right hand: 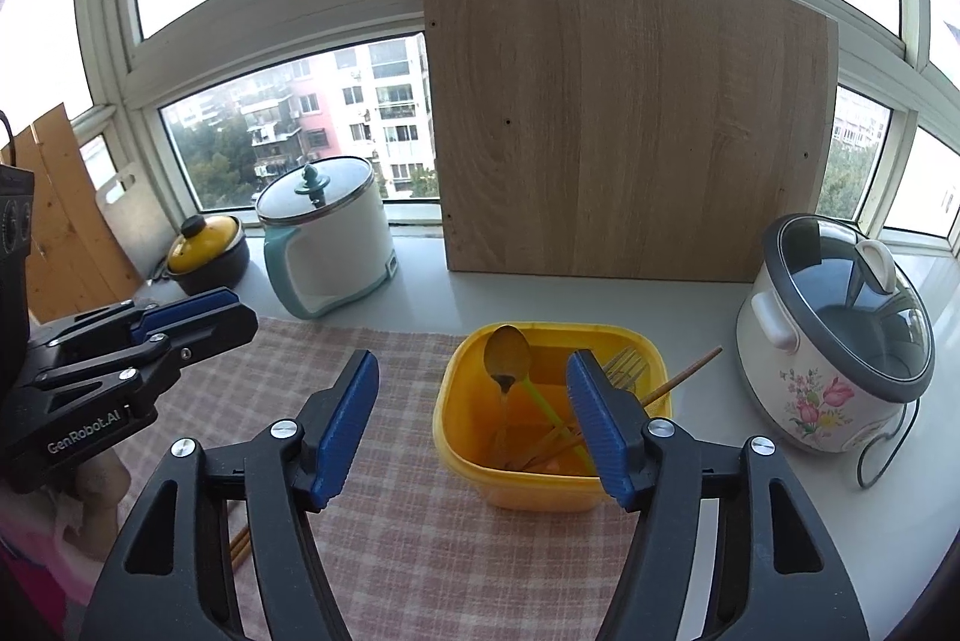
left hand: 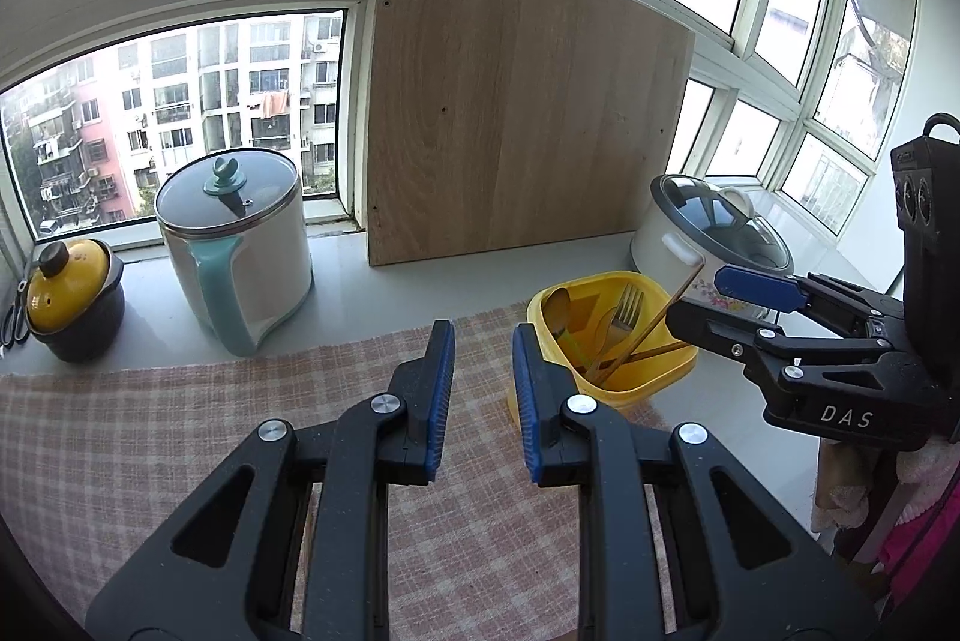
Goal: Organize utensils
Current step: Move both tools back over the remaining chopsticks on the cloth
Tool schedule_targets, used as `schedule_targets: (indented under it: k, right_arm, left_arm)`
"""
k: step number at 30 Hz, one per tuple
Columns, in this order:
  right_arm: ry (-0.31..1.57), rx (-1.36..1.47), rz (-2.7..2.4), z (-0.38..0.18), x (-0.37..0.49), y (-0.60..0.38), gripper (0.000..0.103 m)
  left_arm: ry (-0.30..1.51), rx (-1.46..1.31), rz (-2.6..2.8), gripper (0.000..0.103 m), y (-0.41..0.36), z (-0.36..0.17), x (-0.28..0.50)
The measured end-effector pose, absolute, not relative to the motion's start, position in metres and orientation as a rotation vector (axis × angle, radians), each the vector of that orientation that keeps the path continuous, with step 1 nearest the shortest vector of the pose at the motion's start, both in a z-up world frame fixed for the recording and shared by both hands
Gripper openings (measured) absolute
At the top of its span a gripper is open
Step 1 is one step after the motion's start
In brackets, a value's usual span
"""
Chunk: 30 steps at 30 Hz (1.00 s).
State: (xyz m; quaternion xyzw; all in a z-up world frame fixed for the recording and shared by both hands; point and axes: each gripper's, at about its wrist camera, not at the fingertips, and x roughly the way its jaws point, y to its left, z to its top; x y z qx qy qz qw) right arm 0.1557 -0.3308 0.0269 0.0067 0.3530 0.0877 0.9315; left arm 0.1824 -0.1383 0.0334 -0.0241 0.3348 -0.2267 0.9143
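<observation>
Left gripper (left hand: 483,377) fingers narrow, empty; right gripper (right hand: 473,416) wide, empty, hiding part of yellow bin (right hand: 468,467).

white-framed windows (right hand: 300,131) wrap the surface's (right hand: 690,299) far edge; daylight enters; a wood panel (right hand: 624,119) leans against the frame.

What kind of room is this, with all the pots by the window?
Probably a home kitchen counter on an enclosed balcony. A flowered rice cooker, a white electric pot and a yellow tub of spoons and forks stand on it, and big windows look out on apartment blocks.
</observation>
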Motion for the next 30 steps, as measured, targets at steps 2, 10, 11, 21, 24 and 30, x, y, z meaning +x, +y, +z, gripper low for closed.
schedule_targets:
  k: [2, 10, 11, 21, 24, 30]
  right_arm:
    - [0.722, 0.019, 0.181, 0.026, 0.153, -0.327, 0.067]
    - [0.738, 0.053, 0.199, 0.02, 0.147, -0.311, 0.071]
    - [0.742, 0.05, 0.202, 0.019, 0.147, -0.308, 0.071]
    - [0.848, 0.025, 0.245, -0.014, 0.144, -0.274, 0.078]
    - [0.912, 0.008, 0.262, -0.032, 0.145, -0.261, 0.078]
    - [1.035, -0.011, 0.26, -0.071, 0.149, -0.238, 0.078]
  left_arm:
    - [0.686, -0.045, -0.453, 0.035, -0.129, 0.033, 0.176]
    - [0.67, -0.006, -0.412, 0.041, -0.099, 0.03, 0.151]
    - [0.671, -0.007, -0.407, 0.041, -0.096, 0.03, 0.149]
    - [0.763, -0.014, -0.345, 0.041, -0.038, -0.006, 0.151]
    - [0.814, -0.011, -0.325, 0.041, -0.02, -0.028, 0.151]
    - [0.924, -0.026, -0.323, 0.041, -0.002, -0.074, 0.151]
